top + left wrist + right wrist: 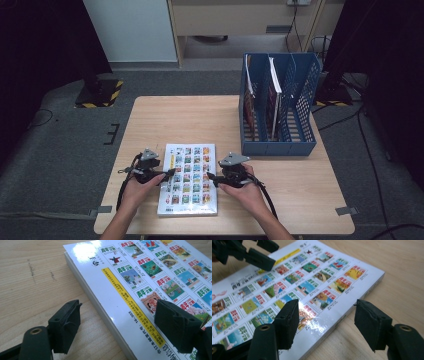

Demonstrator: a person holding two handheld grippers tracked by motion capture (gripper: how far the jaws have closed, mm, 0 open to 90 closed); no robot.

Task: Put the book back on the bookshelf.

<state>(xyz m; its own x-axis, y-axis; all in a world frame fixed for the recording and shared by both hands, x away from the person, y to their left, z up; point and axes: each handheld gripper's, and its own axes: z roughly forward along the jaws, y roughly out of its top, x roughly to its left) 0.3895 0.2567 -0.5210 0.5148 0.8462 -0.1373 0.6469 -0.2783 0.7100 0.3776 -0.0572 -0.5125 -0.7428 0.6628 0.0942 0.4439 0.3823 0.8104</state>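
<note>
A thick white book with a grid of small coloured cover pictures lies flat on the wooden table near its front edge. My left gripper stands open over the book's left edge. In the left gripper view one jaw hangs over bare wood and the other over the cover, the gripper straddling the edge. My right gripper is open at the book's right edge. In the right gripper view it straddles that edge of the book, and the left gripper shows beyond.
A blue mesh file rack with three slots stands at the table's back right. Two slots hold upright books. A hand holds each gripper from the table's front edge. Bare wood lies behind the book.
</note>
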